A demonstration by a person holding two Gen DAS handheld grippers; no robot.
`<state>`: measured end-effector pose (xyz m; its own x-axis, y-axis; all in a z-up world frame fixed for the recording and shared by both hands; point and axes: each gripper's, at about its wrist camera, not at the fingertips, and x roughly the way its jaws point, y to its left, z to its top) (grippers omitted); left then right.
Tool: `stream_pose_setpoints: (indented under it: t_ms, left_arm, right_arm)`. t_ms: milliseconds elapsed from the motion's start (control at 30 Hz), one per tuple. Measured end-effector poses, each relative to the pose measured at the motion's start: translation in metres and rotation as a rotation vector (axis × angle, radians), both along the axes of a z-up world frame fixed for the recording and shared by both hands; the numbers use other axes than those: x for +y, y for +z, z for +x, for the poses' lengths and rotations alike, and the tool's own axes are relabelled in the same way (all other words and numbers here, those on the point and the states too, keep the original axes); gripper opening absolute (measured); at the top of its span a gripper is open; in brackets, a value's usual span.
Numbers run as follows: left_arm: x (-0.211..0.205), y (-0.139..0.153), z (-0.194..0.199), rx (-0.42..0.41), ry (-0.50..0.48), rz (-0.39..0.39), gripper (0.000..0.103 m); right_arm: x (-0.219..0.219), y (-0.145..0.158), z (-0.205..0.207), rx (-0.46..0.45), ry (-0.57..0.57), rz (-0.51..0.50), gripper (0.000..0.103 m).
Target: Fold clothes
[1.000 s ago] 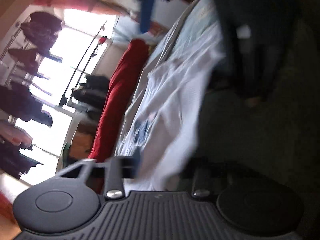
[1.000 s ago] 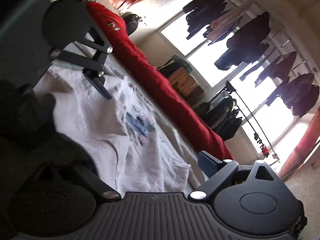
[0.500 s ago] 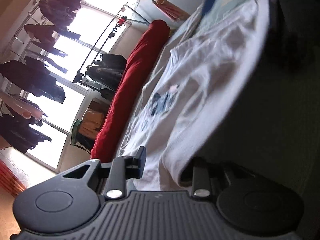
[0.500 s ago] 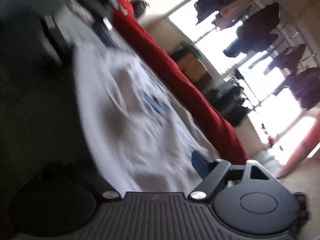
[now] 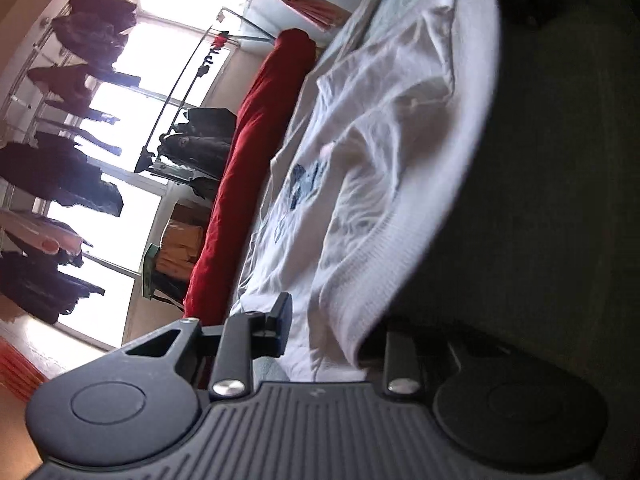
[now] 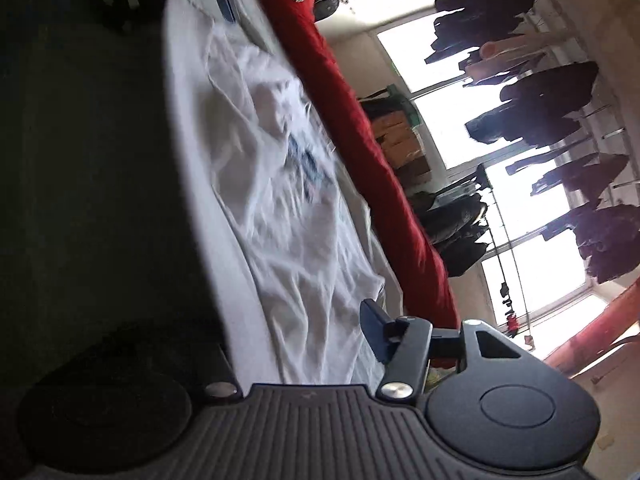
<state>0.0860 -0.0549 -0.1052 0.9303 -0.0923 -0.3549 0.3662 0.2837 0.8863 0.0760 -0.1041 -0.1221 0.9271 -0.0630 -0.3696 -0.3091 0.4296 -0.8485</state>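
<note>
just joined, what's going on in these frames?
A person is folding a white T-shirt with a blue print, using a handheld gripper in each hand. The shirt lies spread and wrinkled on a bed, beside a long red cushion. The left gripper and right gripper each sit at an edge of the shirt with jaws apart, fabric between them but not pinched. No fold has been made yet.

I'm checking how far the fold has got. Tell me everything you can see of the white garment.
The white garment is a soft, wrinkled knit with a ribbed hem and a blue printed graphic on its front. It lies spread, not yet folded, on a pale sheet beside a long red roll. Its near edges reach between the fingers of the left gripper and the right gripper, both open wide around the cloth; whether they touch it is unclear.
</note>
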Motion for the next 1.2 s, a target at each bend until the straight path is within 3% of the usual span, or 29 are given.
stream_pose_setpoints:
  t_ms: [33, 67, 133, 267, 400, 567, 700, 900, 967, 1133, 1200]
  left_arm:
    - [-0.003, 0.001, 0.003, 0.014, 0.005, -0.006, 0.016]
    - [-0.005, 0.003, 0.006, 0.030, 0.013, -0.021, 0.006]
    - [-0.005, 0.010, 0.007, 0.035, 0.016, -0.043, 0.006]
    - [0.004, 0.031, -0.002, -0.001, 0.001, -0.050, 0.005]
    - [0.009, 0.058, -0.020, -0.041, -0.030, -0.030, 0.004]
    - [0.018, 0.090, -0.044, -0.028, -0.048, -0.020, 0.004]
    - [0.022, 0.089, -0.065, 0.079, -0.067, -0.025, 0.005]
    - [0.018, 0.052, -0.077, 0.260, -0.067, -0.004, 0.009]
    - [0.020, 0.051, -0.082, 0.327, -0.067, -0.017, 0.009]
    - [0.040, 0.076, -0.086, 0.470, -0.024, -0.173, 0.014]
    - [0.053, 0.096, -0.077, 0.508, 0.028, -0.308, 0.014]
  right_arm:
    - [-0.002, -0.001, 0.000, 0.001, 0.000, -0.016, 0.047]
    - [0.000, -0.003, 0.002, 0.014, 0.005, -0.031, 0.027]
    - [0.004, -0.006, 0.003, 0.066, 0.018, -0.055, 0.010]
    - [-0.001, 0.007, 0.002, 0.104, 0.041, -0.060, 0.009]
    - [-0.005, 0.046, -0.001, 0.099, 0.057, -0.015, 0.008]
    - [-0.009, 0.093, -0.013, 0.152, 0.086, 0.067, 0.007]
    - [-0.011, 0.108, -0.028, 0.227, 0.110, 0.105, 0.007]
    - [-0.011, 0.069, -0.033, 0.448, 0.076, 0.128, 0.010]
    - [-0.011, 0.062, -0.040, 0.483, 0.074, 0.133, 0.015]
    - [-0.031, 0.077, -0.060, 0.507, 0.059, 0.219, 0.030]
    - [-0.041, 0.087, -0.064, 0.517, 0.038, 0.287, 0.036]
